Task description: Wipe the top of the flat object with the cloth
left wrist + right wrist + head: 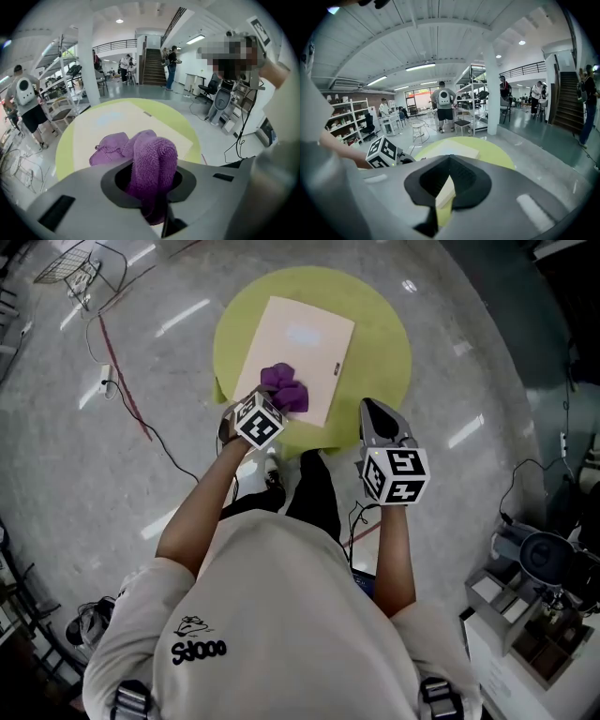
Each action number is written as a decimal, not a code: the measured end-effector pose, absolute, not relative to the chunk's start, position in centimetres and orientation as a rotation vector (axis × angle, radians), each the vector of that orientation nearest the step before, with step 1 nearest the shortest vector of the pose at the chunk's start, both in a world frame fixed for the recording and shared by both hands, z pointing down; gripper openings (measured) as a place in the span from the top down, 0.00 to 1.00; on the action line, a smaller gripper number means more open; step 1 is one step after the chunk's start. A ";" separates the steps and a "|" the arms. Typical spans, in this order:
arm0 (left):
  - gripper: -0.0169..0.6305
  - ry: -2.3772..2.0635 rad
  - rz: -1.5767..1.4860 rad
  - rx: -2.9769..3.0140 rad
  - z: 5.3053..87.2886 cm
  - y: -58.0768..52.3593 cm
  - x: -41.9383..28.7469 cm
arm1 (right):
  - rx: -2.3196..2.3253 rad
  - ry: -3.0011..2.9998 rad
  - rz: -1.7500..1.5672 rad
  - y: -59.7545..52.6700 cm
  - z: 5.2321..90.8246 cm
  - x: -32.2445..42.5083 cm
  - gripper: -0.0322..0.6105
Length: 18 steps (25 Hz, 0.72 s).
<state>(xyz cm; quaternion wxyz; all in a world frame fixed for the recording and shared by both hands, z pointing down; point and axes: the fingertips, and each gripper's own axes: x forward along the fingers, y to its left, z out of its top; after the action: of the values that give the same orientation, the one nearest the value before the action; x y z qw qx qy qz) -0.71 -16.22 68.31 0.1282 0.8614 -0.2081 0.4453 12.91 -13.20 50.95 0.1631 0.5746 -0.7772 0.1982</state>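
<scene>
- Grey polished floor (487, 352) is spreading out all round us, and we are looking steeply down at a round yellow-green table (380, 343) just ahead of our knees.
- We are finding the flat object, a pale cream board (300, 343), lying on the table with one corner turned toward us.
- We are clamping the left gripper (270, 401) on the purple cloth (284, 388). In the left gripper view the jaws are pinching a thick fold of it, and the rest is bunching out in front.
- We are resting the cloth on the near left corner of the board, so cloth and board are touching there.
- We are holding the right gripper (373, 411) off to the right, over the near edge of the table and clear of the board. Its jaws are together with nothing between them.
- We are judging that the pick-up is done and the wiping is at an early point. The bare board runs far and right of the cloth, and no mark is telling us which part is already wiped.
- We are expecting the rest to be strokes across the middle, the far end and the right side of the board.
</scene>
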 end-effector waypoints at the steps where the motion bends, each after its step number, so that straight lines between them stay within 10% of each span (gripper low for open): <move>1: 0.87 -0.645 1.287 2.489 68.3 -16.5 -2.1 | 1.618 -2.228 0.560 -13.4 51.0 12.3 0.93; 18: 0.87 -0.732 1.315 2.364 68.3 -13.1 -5.9 | 1.503 -2.275 0.521 -12.2 48.6 10.8 0.94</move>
<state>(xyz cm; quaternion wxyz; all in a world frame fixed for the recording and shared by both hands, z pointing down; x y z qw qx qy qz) -5.91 -13.13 68.32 0.1687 0.8315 -0.2574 0.4624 10.85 -12.25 48.60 0.1817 0.5325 -0.8058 0.1846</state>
